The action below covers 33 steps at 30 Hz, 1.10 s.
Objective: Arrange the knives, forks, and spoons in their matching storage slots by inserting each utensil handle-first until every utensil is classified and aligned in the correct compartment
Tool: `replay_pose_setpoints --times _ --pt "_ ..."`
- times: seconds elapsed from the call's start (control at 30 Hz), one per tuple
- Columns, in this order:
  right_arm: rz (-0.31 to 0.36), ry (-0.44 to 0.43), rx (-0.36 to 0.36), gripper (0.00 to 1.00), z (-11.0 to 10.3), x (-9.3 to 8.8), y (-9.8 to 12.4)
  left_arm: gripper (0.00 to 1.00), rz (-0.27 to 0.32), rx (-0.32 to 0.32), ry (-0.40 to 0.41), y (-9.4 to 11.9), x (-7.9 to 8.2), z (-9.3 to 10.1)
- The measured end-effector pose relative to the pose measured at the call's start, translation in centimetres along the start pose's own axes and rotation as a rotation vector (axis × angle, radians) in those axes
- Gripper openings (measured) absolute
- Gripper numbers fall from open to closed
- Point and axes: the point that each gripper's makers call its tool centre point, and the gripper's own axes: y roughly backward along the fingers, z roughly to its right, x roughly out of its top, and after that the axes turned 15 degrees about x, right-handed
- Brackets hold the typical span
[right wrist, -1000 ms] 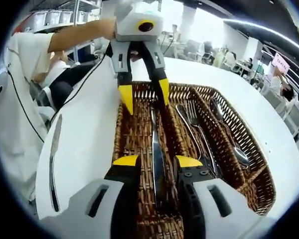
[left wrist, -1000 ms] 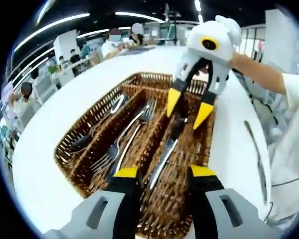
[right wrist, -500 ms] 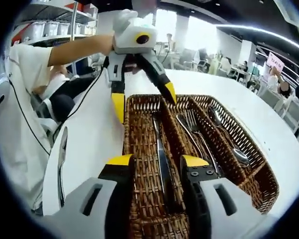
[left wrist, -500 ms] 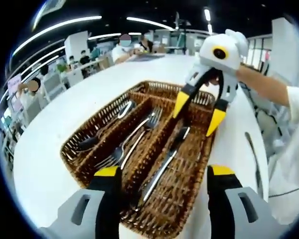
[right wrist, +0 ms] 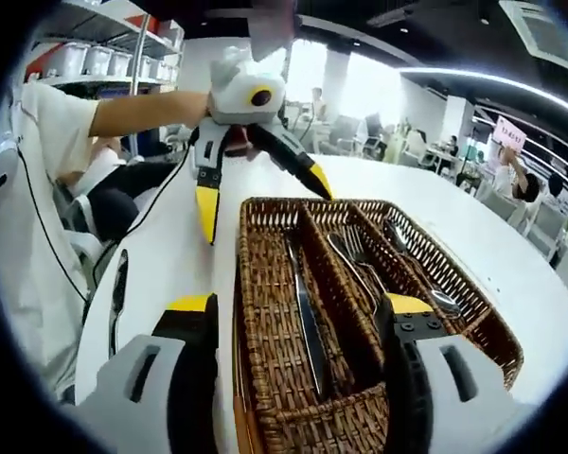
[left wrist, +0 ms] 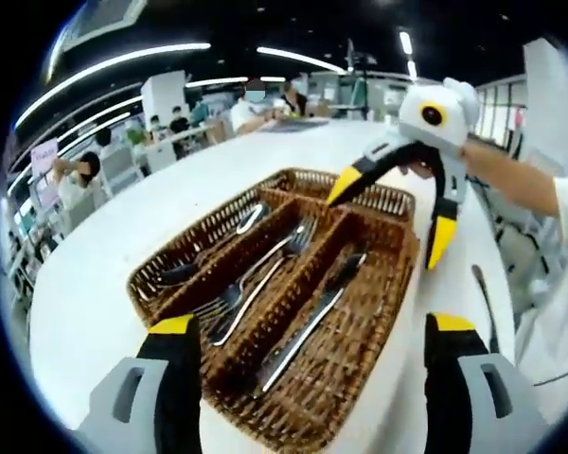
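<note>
Spreading wide and lifting clear, both the left gripper and right gripper hang empty; the knife now lies released in the wicker tray, another knife waiting outside.

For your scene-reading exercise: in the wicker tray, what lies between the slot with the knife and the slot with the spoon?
In the left gripper view, the middle slot of the wicker tray lies between the knife and the spoon; it holds forks.

We see both grippers gaping wide: left gripper low at six o'clock, right gripper (bare forearm behind) up at one o'clock, holding nothing.
</note>
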Motion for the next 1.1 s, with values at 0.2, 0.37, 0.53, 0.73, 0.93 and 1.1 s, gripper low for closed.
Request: replay_pose_setpoints --times 0.2,0.37,0.53,0.73,0.93,1.1 --pt "0.009 -0.018 -0.001 0.69 -0.4 -0.3 -0.1 0.99 0.025 0.022 -0.005 0.5 -0.1 0.1" --pt "0.042 -0.022 -0.017 0.69 -1.0 -0.1 0.1 0.99 0.06 0.054 0.0 1.1 -0.3 0.6" --pt "0.068 -0.024 -0.03 0.76 -1.4 0.1 0.2 1.0 0.086 0.073 0.017 1.4 -0.6 1.2" --pt "0.08 -0.02 -0.045 0.78 -1.9 0.1 0.6 1.0 0.1 0.097 0.021 2.1 -1.1 1.5" --pt "0.089 -0.029 -0.058 0.78 -2.5 -0.5 1.0 0.99 0.14 0.16 0.033 3.2 -1.3 1.4" --pt "0.103 -0.042 -0.053 0.78 -3.2 -0.7 1.2 1.0 0.191 0.202 0.011 3.7 -1.3 1.7"
